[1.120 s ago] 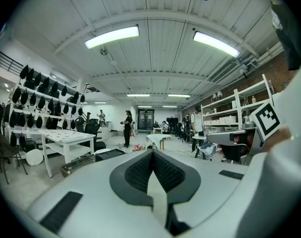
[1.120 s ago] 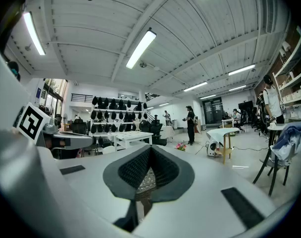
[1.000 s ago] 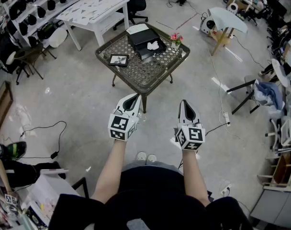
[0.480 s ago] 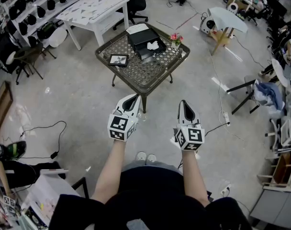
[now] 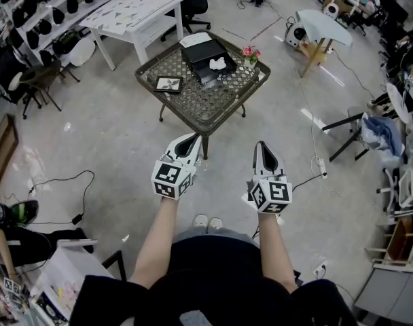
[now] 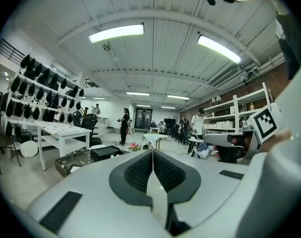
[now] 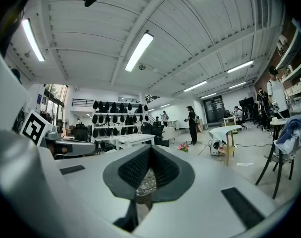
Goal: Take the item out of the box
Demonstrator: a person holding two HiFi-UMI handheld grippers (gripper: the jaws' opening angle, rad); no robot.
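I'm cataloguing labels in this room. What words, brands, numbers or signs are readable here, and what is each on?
No readable words or numbers in any view.
Cubes on the left claw and right claw: black-and-white square patterns, no letters.
White sheet by the black box: print, if any, too small to read.
Framed picture on the wicker table: too small to read.

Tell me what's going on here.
A person stands back from the wicker table, a gripper in each hand. The left gripper and right gripper are both shut and empty, pointing toward the table but well short of it. The black box sits on the table with a white item showing in it, untouched. Nothing has been taken out yet.
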